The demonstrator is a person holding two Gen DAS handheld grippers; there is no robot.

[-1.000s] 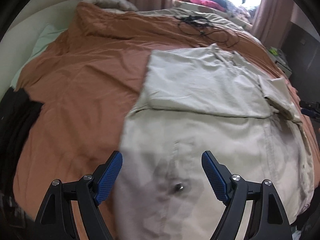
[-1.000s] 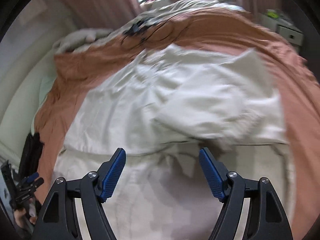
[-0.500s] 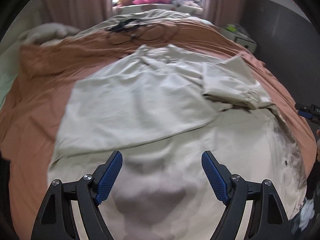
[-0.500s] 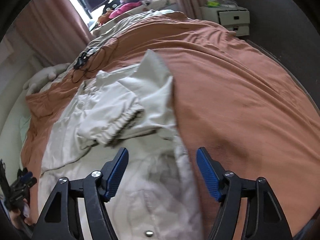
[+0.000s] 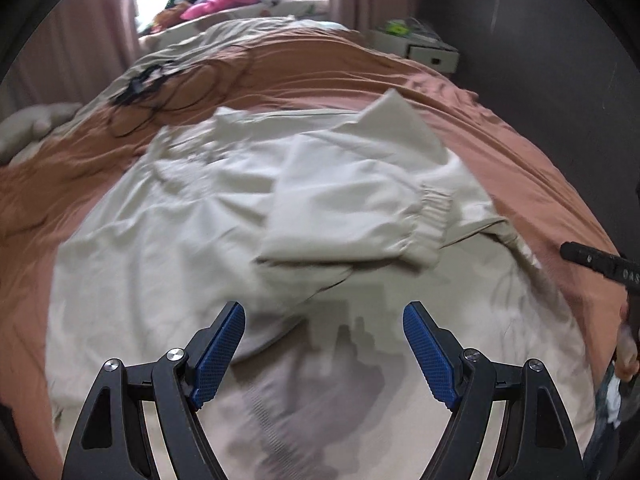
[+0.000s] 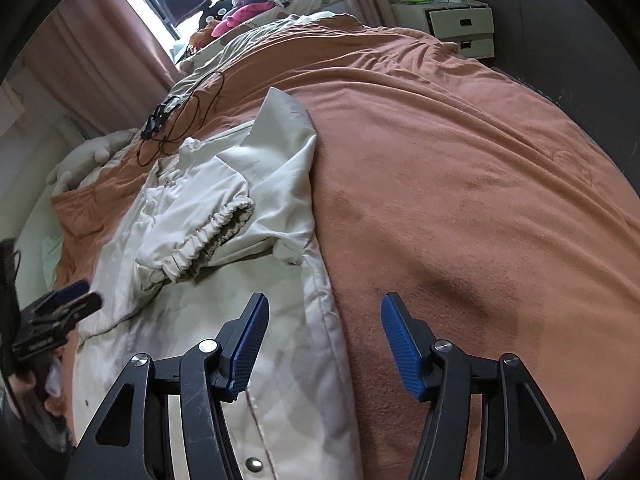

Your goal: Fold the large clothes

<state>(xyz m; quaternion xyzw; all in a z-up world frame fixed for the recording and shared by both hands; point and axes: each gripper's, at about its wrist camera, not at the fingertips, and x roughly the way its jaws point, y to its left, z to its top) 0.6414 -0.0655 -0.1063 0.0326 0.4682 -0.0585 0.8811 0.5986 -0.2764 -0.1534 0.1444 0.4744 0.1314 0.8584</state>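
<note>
A large cream jacket [image 5: 192,240] lies spread on the rust-brown bedspread [image 5: 320,68]. One sleeve with an elastic cuff [image 5: 430,216] is folded across its body. My left gripper [image 5: 324,348] is open and empty, hovering over the jacket's lower middle. In the right wrist view the jacket [image 6: 192,320] lies at the left, its cuff [image 6: 216,232] gathered and a snap button [image 6: 253,463] near the hem. My right gripper [image 6: 324,344] is open and empty, over the jacket's right edge and the bedspread [image 6: 460,184]. The left gripper also shows there at the far left [image 6: 56,312].
A tangle of black cables [image 5: 140,80] lies on the bed beyond the jacket. A white drawer unit [image 6: 460,28] stands by the dark wall at the far right. Curtains [image 6: 100,52], a window and piled clothes [image 6: 244,8] are behind. A pale pillow [image 6: 88,156] lies at the left.
Both grippers have swung to the right. The left one went from the jacket's left edge to its middle, the right one from its middle to its right edge. Both stayed open.
</note>
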